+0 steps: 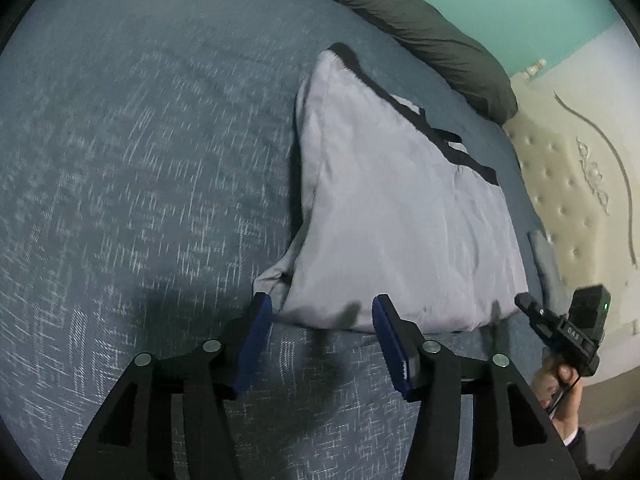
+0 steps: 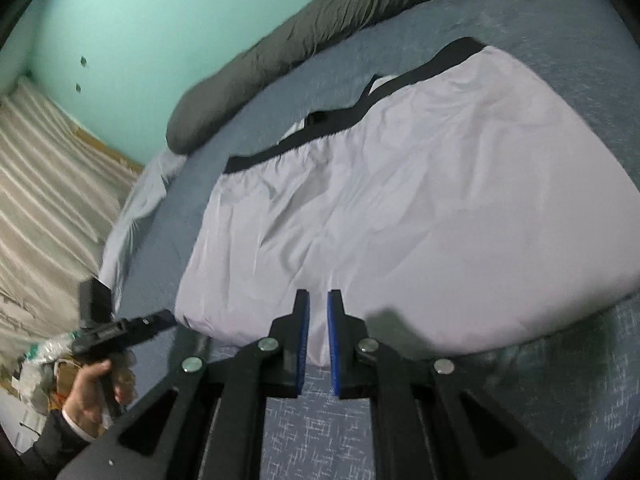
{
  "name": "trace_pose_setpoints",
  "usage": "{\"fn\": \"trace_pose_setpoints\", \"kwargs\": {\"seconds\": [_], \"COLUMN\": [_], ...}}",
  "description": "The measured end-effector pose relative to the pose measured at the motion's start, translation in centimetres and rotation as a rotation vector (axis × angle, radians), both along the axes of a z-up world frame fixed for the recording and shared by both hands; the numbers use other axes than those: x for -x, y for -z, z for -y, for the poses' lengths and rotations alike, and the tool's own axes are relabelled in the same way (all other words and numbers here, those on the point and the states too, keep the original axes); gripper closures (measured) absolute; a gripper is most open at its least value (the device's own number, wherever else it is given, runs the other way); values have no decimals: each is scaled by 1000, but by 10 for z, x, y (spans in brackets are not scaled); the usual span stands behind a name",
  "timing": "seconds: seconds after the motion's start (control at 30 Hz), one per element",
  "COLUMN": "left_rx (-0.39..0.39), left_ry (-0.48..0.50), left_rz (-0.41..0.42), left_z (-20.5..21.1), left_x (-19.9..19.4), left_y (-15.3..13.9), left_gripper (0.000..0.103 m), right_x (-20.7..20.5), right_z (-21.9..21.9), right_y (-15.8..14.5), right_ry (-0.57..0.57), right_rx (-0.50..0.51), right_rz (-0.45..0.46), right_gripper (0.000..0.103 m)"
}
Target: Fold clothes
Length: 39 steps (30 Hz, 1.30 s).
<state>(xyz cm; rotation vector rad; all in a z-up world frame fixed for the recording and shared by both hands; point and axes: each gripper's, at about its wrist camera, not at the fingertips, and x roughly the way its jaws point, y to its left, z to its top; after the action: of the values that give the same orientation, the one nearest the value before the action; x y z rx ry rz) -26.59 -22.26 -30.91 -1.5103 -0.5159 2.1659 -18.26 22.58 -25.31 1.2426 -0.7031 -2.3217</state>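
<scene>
Bedsheet [image 1: 140, 168] weave smears w/ motion blur. Dark duvet [image 2: 304, 40] runs off frame top. Clutter [image 2: 36, 364] by the hand [image 2: 90, 396] too blurred to ID.

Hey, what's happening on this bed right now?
A person is folding clothes with a handheld gripper in each hand. A pale lilac garment with a black waistband lies folded flat on the blue-grey bedspread. The left gripper stands open at the garment's near edge with nothing between its pads. The right gripper is nearly shut, over the near edge, and seems to hold nothing. A dark rolled blanket lies along the far side by the teal wall.
</scene>
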Motion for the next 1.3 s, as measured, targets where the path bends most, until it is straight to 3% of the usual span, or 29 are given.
{"fn": "trace_pose_setpoints", "kwargs": {"seconds": [0.33, 0.6, 0.93, 1.1, 1.17, 1.3], "left_rx": [-128, -183, -245, -241, -235, -220], "left_ry": [-83, -138, -187, -235, -238, -237], "left_rz": [59, 84, 130, 94, 79, 51], "left_z": [11, 17, 20, 16, 13, 8], "left_x": [8, 13, -7, -2, 0, 2], "left_y": [27, 45, 47, 44, 41, 34], "left_gripper": [38, 37, 37, 38, 44, 71], "right_x": [-19, -20, -20, -21, -21, -21], "right_z": [-24, -40, -41, -42, -44, -49], "right_y": [18, 25, 21, 20, 20, 20], "right_ry": [44, 72, 70, 72, 76, 86], "right_rx": [37, 67, 81, 82, 81, 83], "right_rz": [-14, -10, -25, -29, -31, -33], "right_gripper": [96, 96, 96, 96, 96, 96]}}
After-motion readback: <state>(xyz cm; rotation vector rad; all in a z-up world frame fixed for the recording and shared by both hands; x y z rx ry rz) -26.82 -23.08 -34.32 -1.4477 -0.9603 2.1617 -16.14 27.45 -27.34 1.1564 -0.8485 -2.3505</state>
